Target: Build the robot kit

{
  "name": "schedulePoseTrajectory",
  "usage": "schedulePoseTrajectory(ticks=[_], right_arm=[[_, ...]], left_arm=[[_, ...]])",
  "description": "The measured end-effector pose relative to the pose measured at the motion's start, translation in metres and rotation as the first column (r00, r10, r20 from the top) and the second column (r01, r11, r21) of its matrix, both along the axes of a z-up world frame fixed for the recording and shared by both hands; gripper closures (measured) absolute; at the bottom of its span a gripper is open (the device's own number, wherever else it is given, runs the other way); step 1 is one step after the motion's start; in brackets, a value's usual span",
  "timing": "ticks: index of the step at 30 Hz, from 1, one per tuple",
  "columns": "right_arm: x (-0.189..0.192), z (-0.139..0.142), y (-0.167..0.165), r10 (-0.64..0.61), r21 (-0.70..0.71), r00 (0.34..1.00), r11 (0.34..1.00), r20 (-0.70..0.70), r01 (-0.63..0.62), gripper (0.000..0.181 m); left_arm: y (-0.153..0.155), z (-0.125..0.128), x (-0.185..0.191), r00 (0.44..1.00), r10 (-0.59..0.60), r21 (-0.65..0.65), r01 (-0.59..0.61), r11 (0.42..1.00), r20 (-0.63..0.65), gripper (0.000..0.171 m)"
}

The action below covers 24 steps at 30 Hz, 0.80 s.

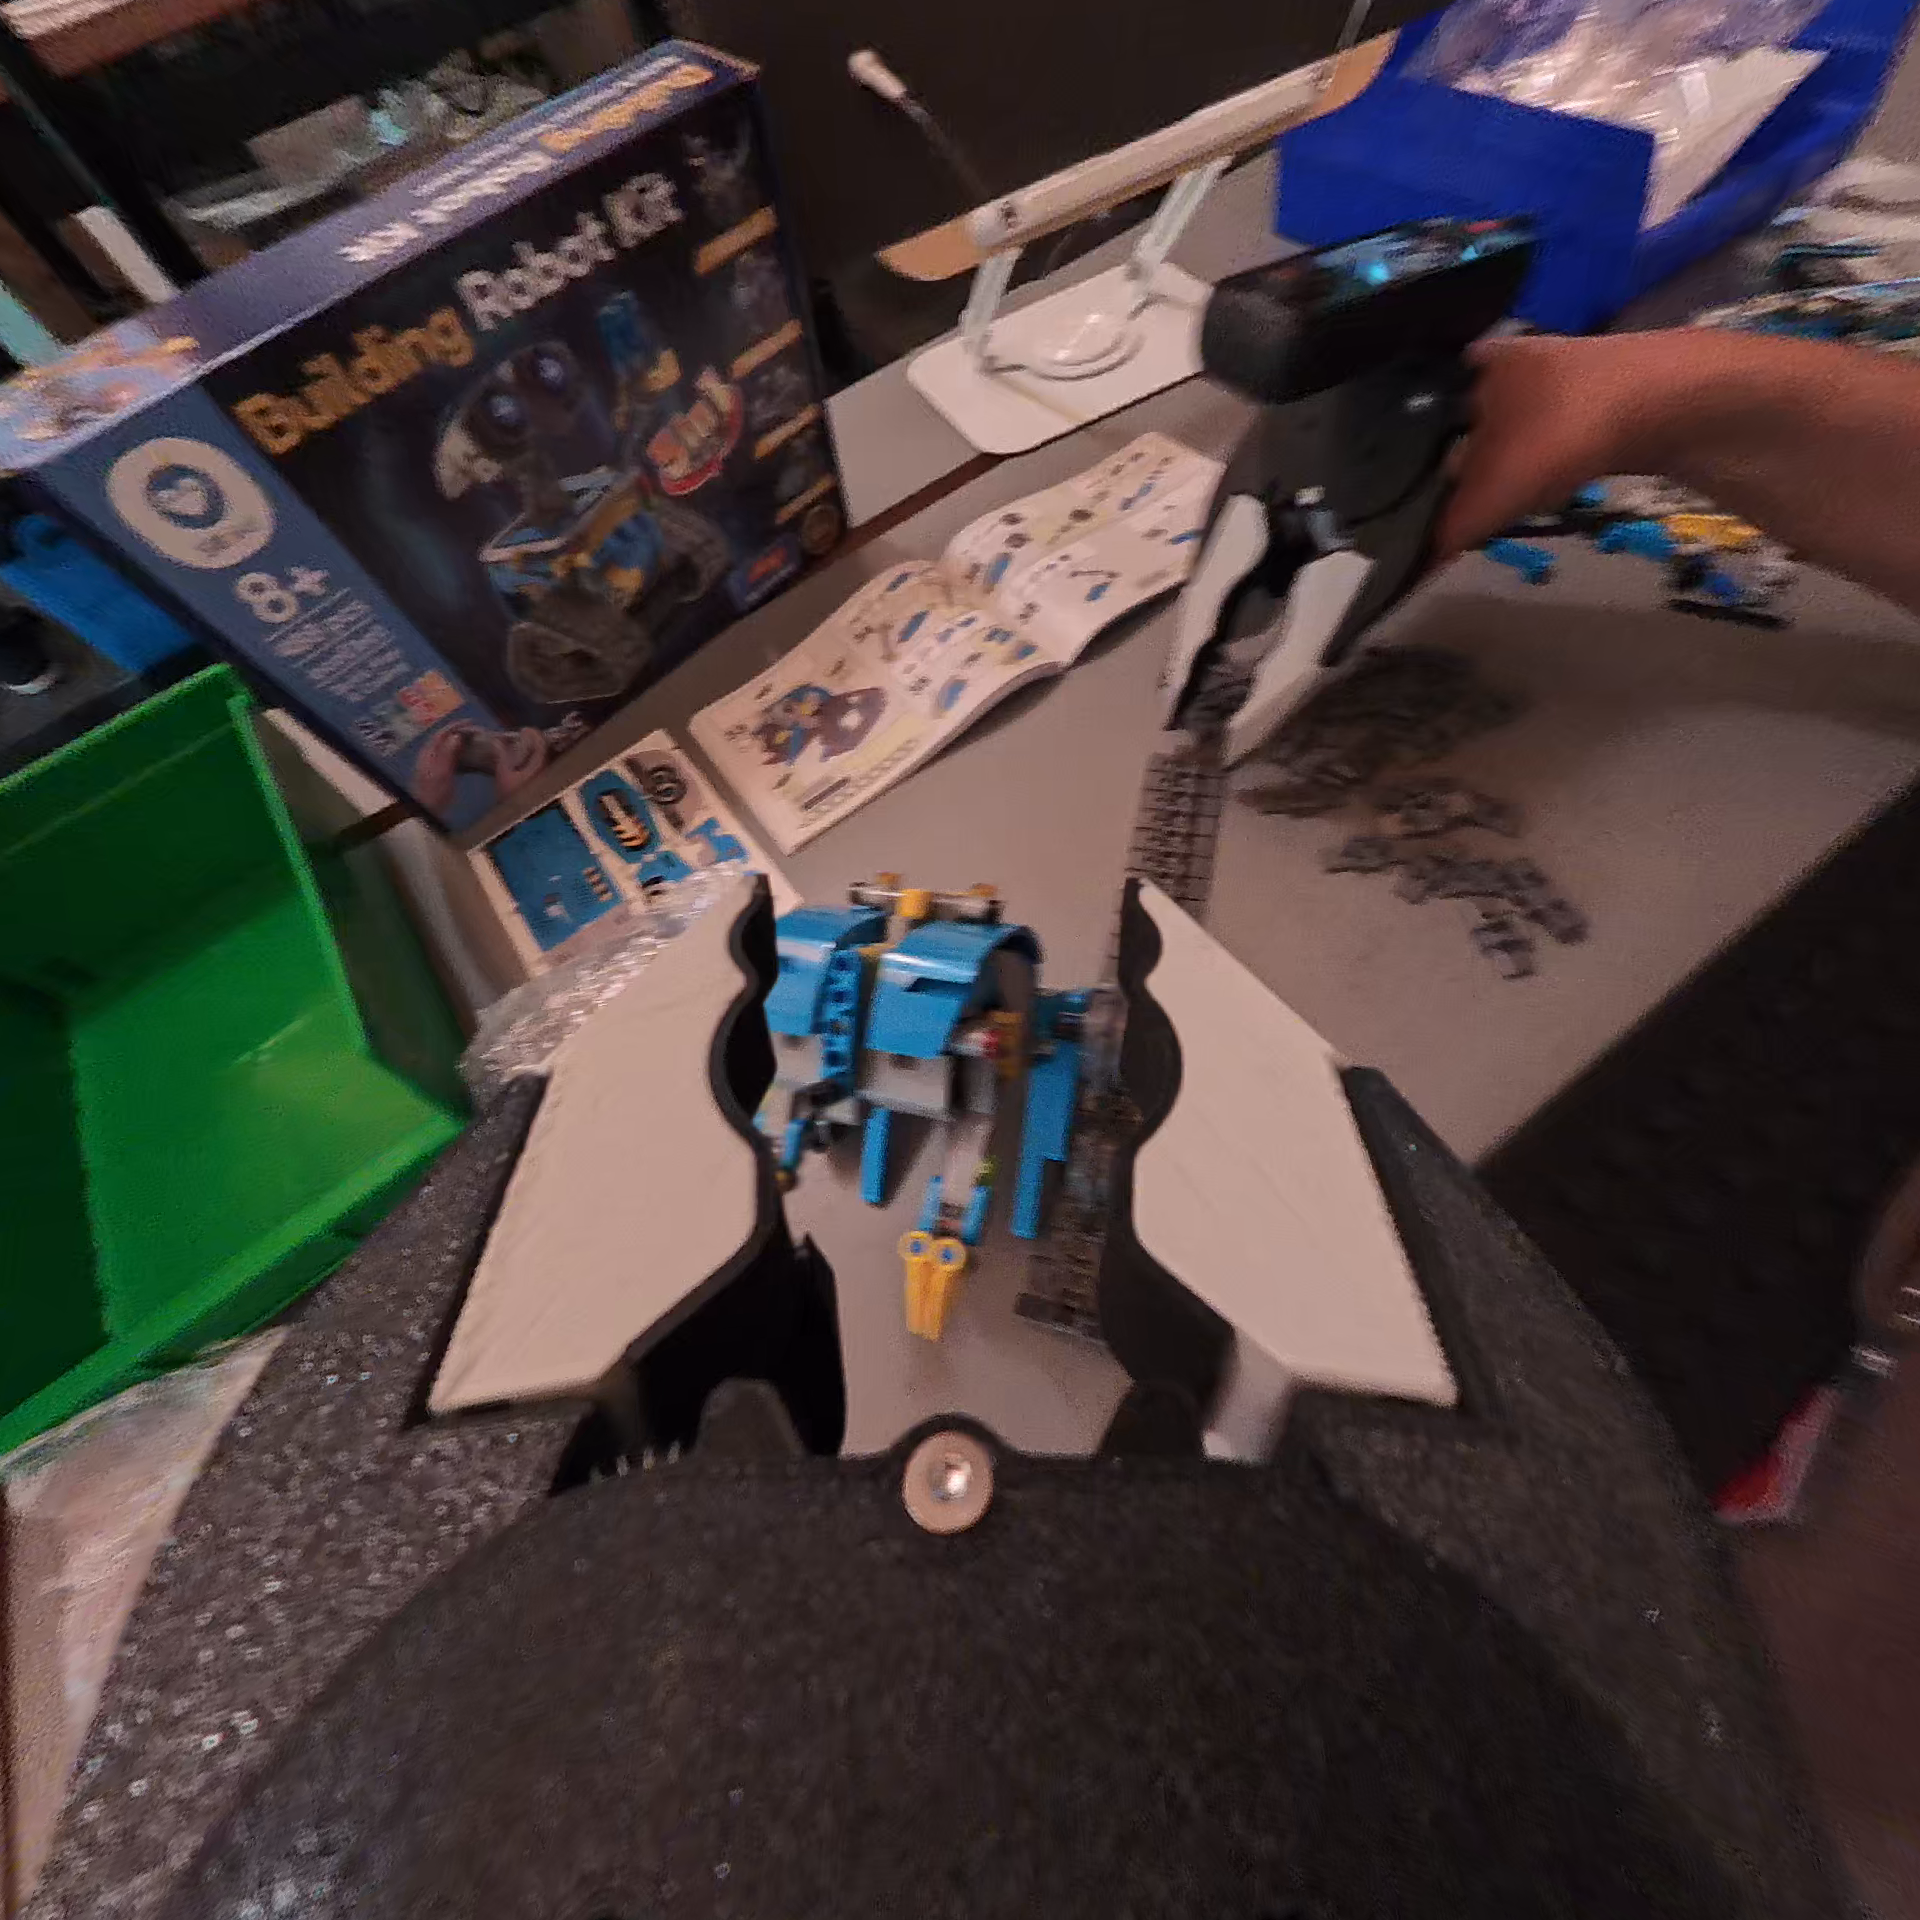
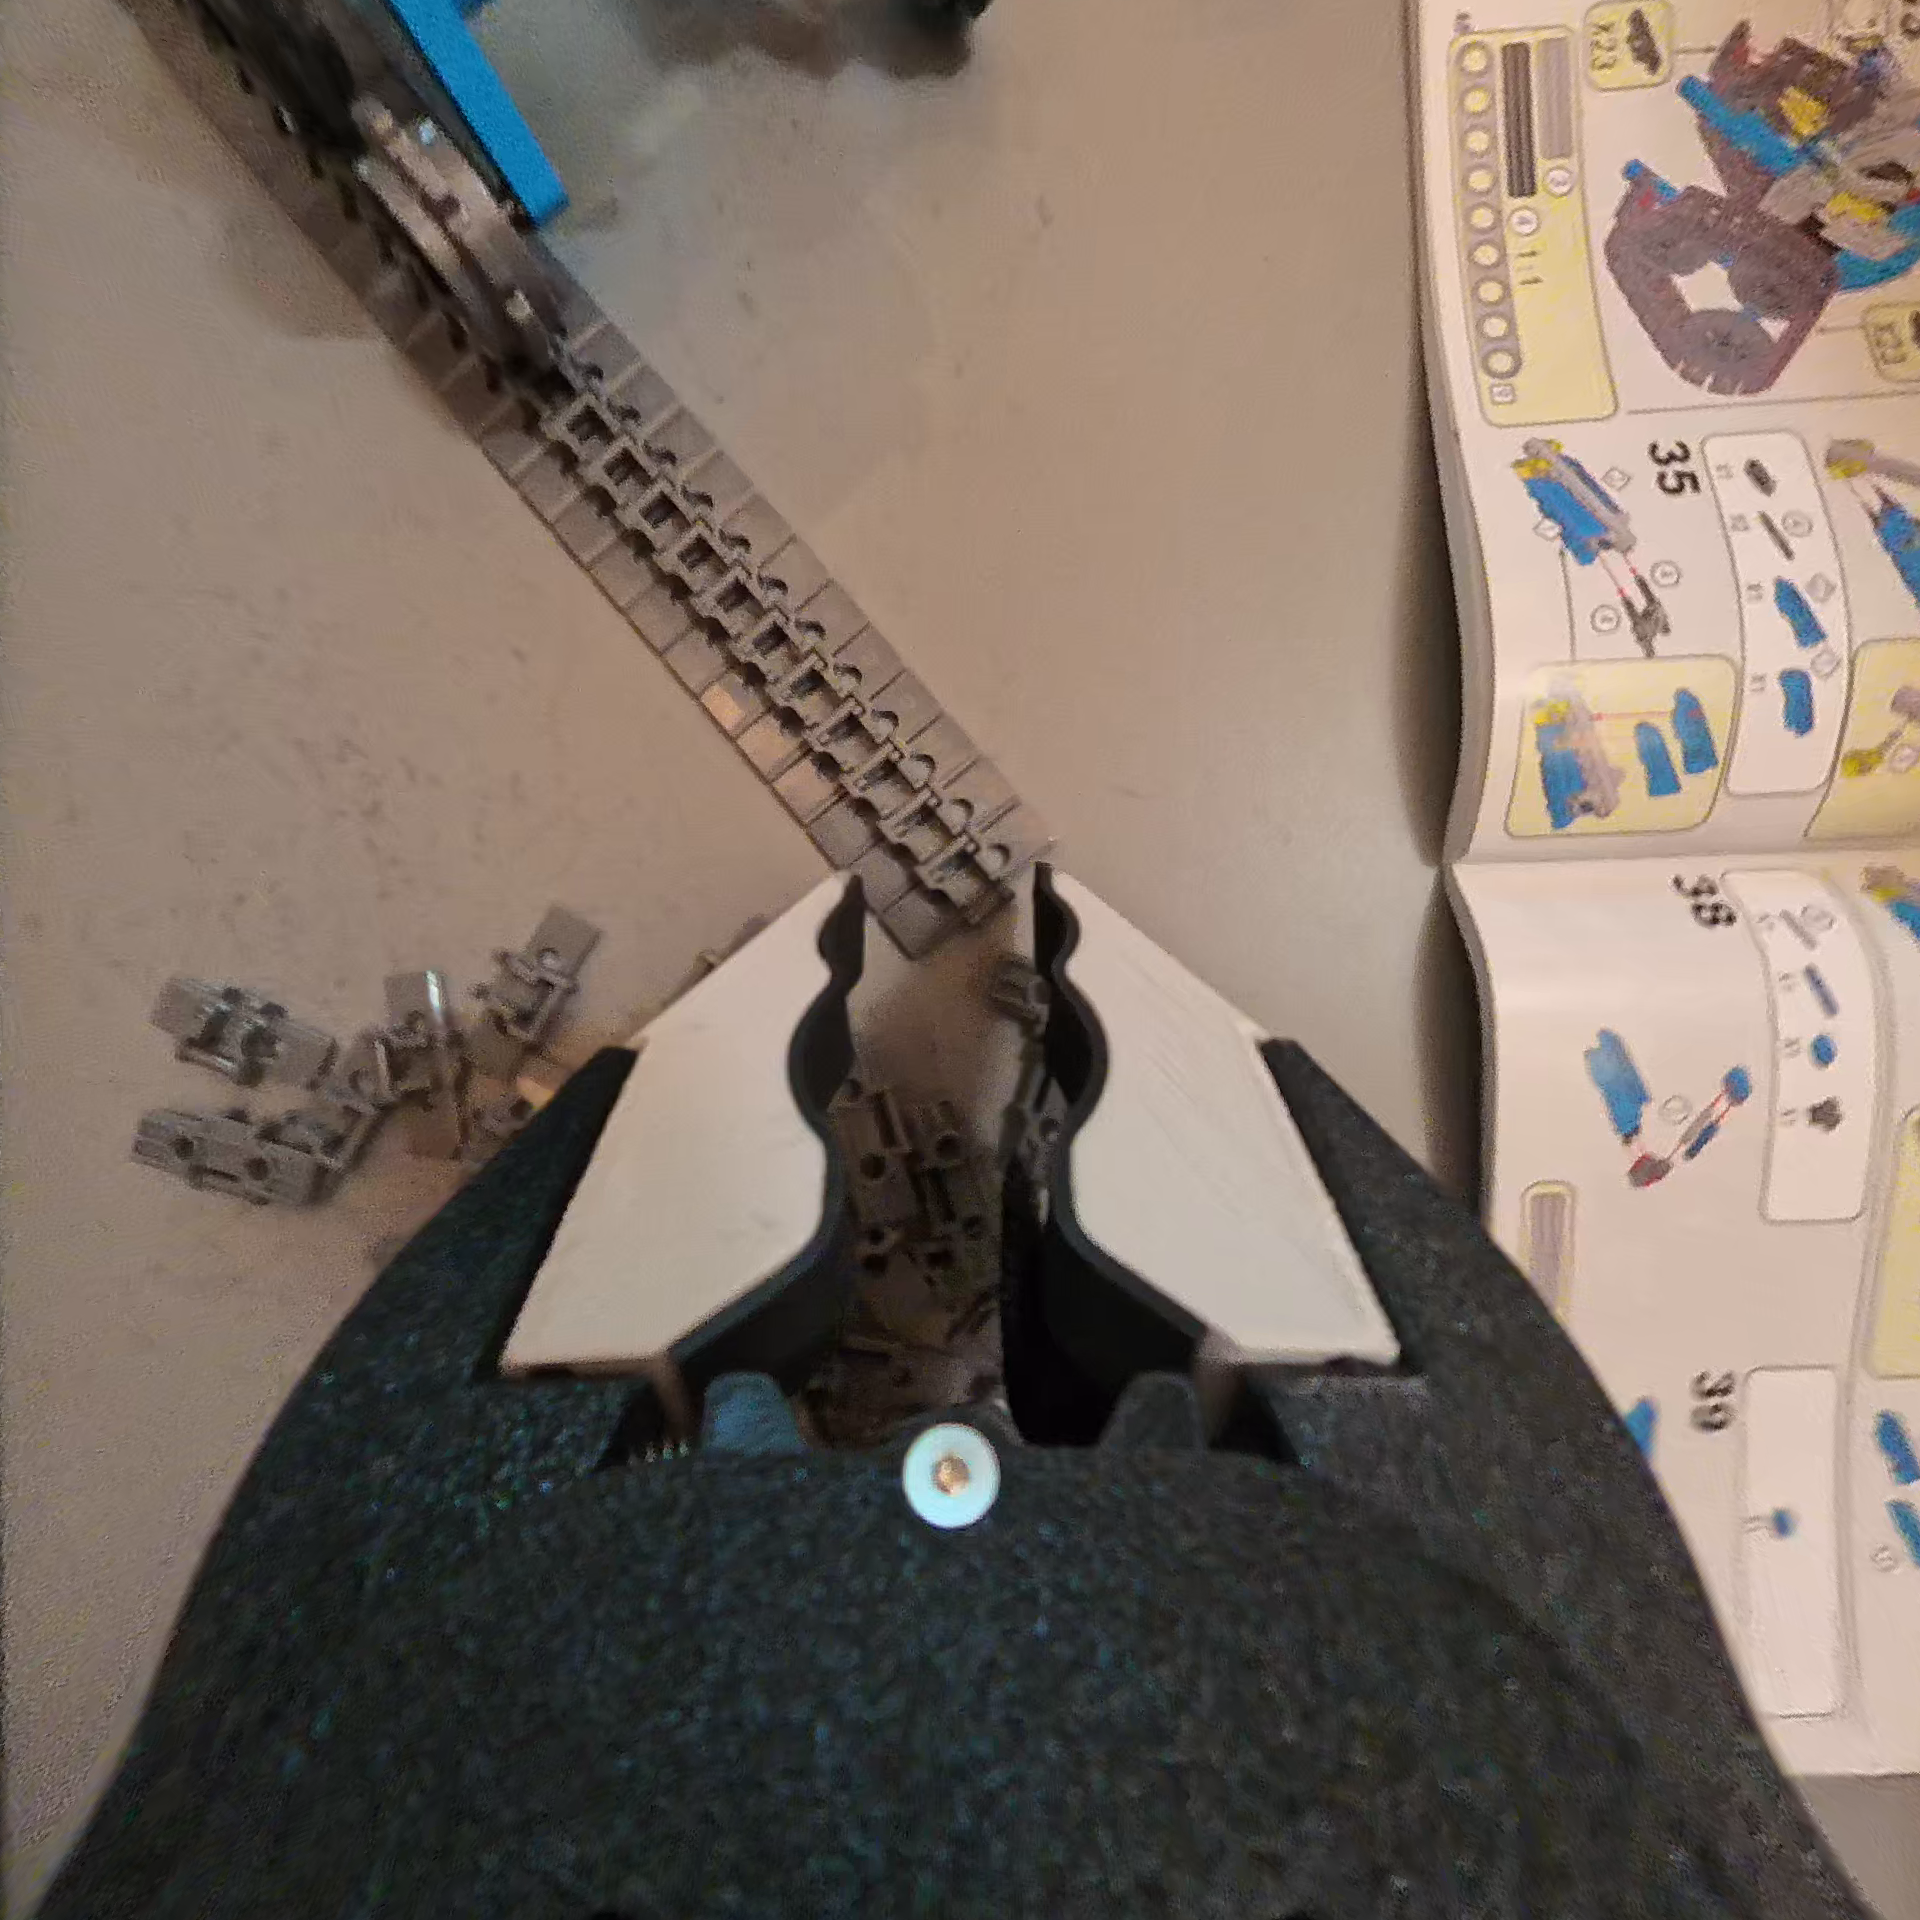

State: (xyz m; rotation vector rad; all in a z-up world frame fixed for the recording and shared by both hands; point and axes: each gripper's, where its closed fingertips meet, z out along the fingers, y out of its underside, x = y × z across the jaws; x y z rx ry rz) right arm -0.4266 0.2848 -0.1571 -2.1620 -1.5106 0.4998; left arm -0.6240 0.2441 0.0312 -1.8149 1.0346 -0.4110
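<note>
My left gripper (image 1: 948, 885) is open, with a finger on either side of a blue, grey and yellow brick-built model (image 1: 914, 1029) standing on the table; neither finger clearly touches it. A long grey track chain (image 1: 1169, 821) runs from the model's right side to my right gripper (image 1: 1210, 727), held by a hand (image 1: 1662, 436). In the right wrist view my right gripper (image 2: 948, 878) has the free end of the track chain (image 2: 727, 623) between its fingertips, pinched across the end links. Loose grey track links (image 2: 312, 1081) lie to its left and under it.
A green bin (image 1: 187, 1039) stands at the left. The kit box (image 1: 499, 416) stands behind, with a sticker sheet (image 1: 603, 842) and crumpled plastic bag (image 1: 603, 977). An open instruction booklet (image 1: 956, 623) (image 2: 1683, 623), white stand (image 1: 1070, 353), blue box (image 1: 1558, 135) and a pile of track links (image 1: 1434, 810) surround it. Left tips to right tips: about 30 centimetres.
</note>
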Motion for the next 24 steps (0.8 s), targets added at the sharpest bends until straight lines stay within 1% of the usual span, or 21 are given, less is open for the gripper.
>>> schedulePoseTrajectory(ticks=[3, 6, 7, 9, 11, 14, 16, 18, 22, 24], right_arm=[[0.004, -0.005, 0.003, 0.14, -0.006, 0.986, 0.99, 0.093, -0.14, 0.15], [0.008, -0.012, 0.007, 0.282, -0.054, 0.937, 0.959, 0.208, -0.277, 0.151], [0.005, -0.012, 0.005, 0.323, -0.085, 0.922, 0.946, 0.213, -0.312, 0.155], [0.003, -0.012, 0.005, 0.386, -0.09, 0.884, 0.922, 0.262, -0.376, 0.161], [0.002, -0.012, 0.004, 0.434, -0.079, 0.849, 0.899, 0.3, -0.431, 0.164], [0.0, -0.012, 0.003, 0.469, -0.078, 0.821, 0.879, 0.325, -0.471, 0.165], [0.0, -0.013, 0.003, 0.475, -0.103, 0.819, 0.878, 0.322, -0.468, 0.167], [0.0, -0.012, 0.004, 0.474, -0.109, 0.817, 0.878, 0.329, -0.466, 0.17], [0.0, -0.006, 0.001, 0.459, -0.075, 0.808, 0.881, 0.368, -0.467, 0.171], [-0.003, 0.004, -0.001, 0.451, -0.032, 0.805, 0.878, 0.386, -0.477, 0.171]], left_arm=[[-0.028, -0.004, 0.018, 0.997, -0.073, -0.037, 0.071, 0.997, -0.034, 0.106], [-0.054, -0.023, 0.042, 0.985, -0.143, -0.086, 0.135, 0.987, -0.094, 0.108], [-0.061, -0.03, 0.05, 0.981, -0.162, -0.101, 0.151, 0.983, -0.104, 0.109], [-0.074, -0.048, 0.066, 0.972, -0.202, -0.137, 0.185, 0.973, -0.121, 0.111], [-0.079, -0.066, 0.075, 0.969, -0.208, -0.172, 0.184, 0.968, -0.132, 0.112], [-0.084, -0.09, 0.087, 0.975, -0.206, -0.243, 0.181, 0.953, -0.084, 0.113], [-0.081, -0.105, 0.096, 0.982, -0.182, -0.283, 0.161, 0.945, -0.048, 0.113], [-0.069, -0.118, 0.104, 0.992, -0.123, -0.289, 0.108, 0.951, -0.032, 0.113], [-0.03, -0.138, 0.118, 0.998, 0.036, -0.221, -0.048, 0.974, -0.058, 0.113], [-0.015, -0.144, 0.129, 0.997, 0.068, -0.218, -0.074, 0.973, -0.038, 0.114]])
